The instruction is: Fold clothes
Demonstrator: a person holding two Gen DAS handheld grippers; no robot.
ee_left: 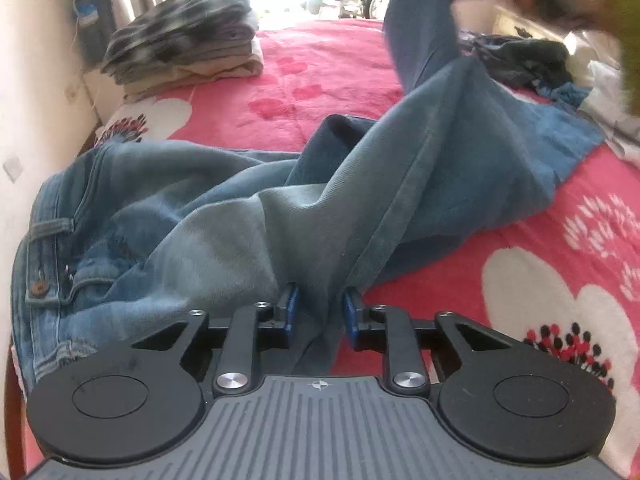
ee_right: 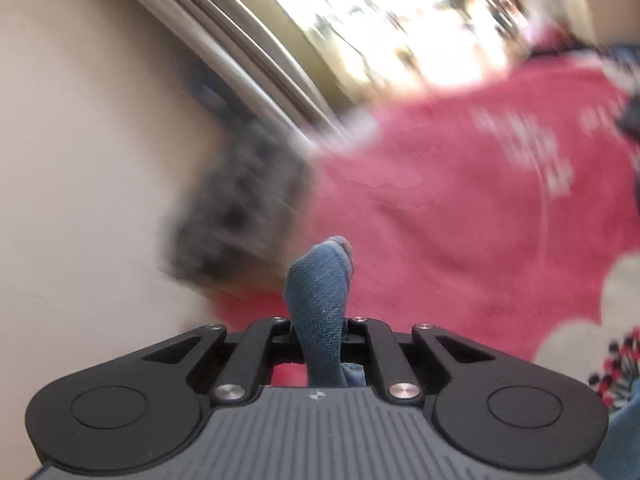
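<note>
Currently left gripper [ee_left: 319, 312] pinches jeans [ee_left: 224, 216] fold, pad tips buried in denim. Right gripper [ee_right: 318, 326] clamps jeans leg end, pads hidden. Jeans sprawl on pink blanket [ee_left: 460, 292]. Folded stack [ee_left: 184, 36] behind, blurred; right view smeared.

Right gripper [ee_right: 318, 326] clamped on blue denim fold [ee_right: 320, 304], blurred pink floral blanket [ee_right: 460, 220], cream wall [ee_right: 80, 160]

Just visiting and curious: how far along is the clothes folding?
Done: a folded stack sits at the bed's far corner. In hand: both tools, left and right, grip the jeans, which are rumpled, not yet folded. Left: a loose heap of clothes waits beyond.
</note>
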